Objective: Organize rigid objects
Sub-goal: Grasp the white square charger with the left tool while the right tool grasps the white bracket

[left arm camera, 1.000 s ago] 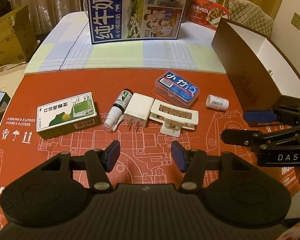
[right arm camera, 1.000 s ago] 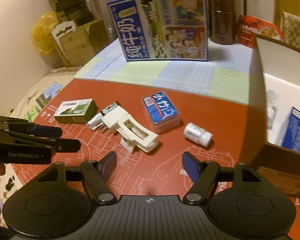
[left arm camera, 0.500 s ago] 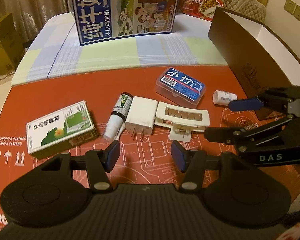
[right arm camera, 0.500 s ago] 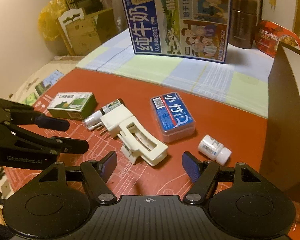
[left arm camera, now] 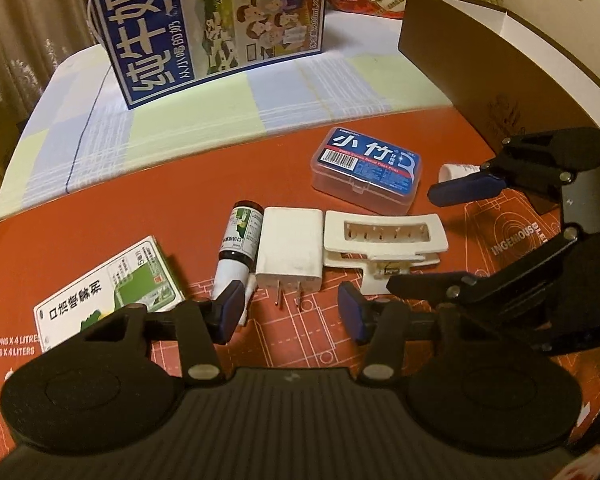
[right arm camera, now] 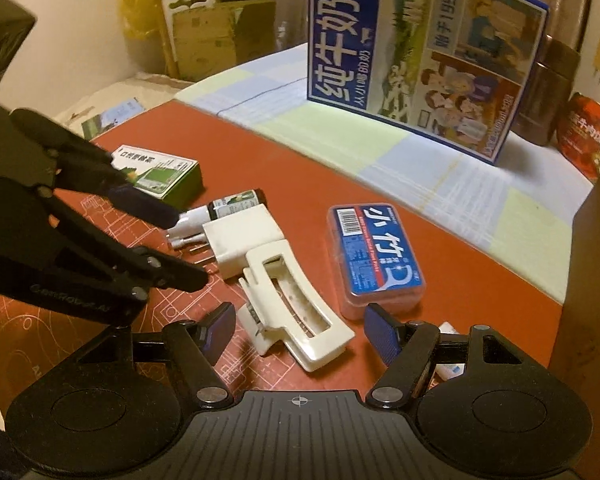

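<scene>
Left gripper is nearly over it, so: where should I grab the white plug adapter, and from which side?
Grip the white plug adapter across its flat body, from above, one pad each long side. It lies flat, prongs toward the left gripper, whose jaws are closing on nothing. The spray bottle and hair claw clip crowd both sides.

Two handheld grippers, matte black with blue pads.
Left gripper (left arm camera: 290, 312): black linkage arms, silver screws at pivots, round discs either side of a ribbed base; pale "GenRobot.AI" lettering on its arm. Right gripper (right arm camera: 300, 332): same build, small crosshair mark on the ribbed base.
</scene>
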`<state>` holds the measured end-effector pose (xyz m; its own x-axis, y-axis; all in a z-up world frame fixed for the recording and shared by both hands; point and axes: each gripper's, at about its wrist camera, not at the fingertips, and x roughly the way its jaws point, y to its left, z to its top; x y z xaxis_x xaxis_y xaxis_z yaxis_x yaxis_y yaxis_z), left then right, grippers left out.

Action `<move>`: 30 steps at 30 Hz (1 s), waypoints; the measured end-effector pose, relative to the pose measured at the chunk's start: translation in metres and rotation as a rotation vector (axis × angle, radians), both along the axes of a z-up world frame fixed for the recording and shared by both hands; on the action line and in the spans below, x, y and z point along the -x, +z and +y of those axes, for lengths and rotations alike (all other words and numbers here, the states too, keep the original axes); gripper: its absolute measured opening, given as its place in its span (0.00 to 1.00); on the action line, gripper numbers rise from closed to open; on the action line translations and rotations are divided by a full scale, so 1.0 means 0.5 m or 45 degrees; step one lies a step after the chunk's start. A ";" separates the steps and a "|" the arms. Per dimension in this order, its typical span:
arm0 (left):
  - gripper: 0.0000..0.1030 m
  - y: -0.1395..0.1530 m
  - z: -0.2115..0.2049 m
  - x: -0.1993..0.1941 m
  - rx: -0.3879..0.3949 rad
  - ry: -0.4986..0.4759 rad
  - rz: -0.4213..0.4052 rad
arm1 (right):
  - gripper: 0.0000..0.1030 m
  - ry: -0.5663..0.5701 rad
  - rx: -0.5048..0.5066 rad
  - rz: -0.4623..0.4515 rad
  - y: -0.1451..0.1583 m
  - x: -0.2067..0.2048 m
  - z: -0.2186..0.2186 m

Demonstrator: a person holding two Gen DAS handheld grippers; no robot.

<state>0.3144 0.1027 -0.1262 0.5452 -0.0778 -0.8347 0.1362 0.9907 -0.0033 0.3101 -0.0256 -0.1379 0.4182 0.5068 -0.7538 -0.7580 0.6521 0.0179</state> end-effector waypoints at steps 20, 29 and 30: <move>0.44 -0.028 0.004 -0.041 0.013 -0.048 0.017 | 0.26 -0.112 0.027 -0.007 -0.011 0.020 -0.017; 0.34 -0.037 0.001 -0.041 0.009 0.003 0.012 | 0.50 -0.155 -0.012 0.047 -0.001 0.032 -0.021; 0.34 -0.037 0.000 -0.037 0.006 0.007 0.011 | 0.55 -0.162 -0.019 0.040 0.000 0.034 -0.020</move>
<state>0.3327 0.1029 -0.1447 0.5383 -0.0787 -0.8391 0.1304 0.9914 -0.0093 0.2931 -0.0357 -0.1379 0.4562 0.4626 -0.7602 -0.6683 0.7422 0.0506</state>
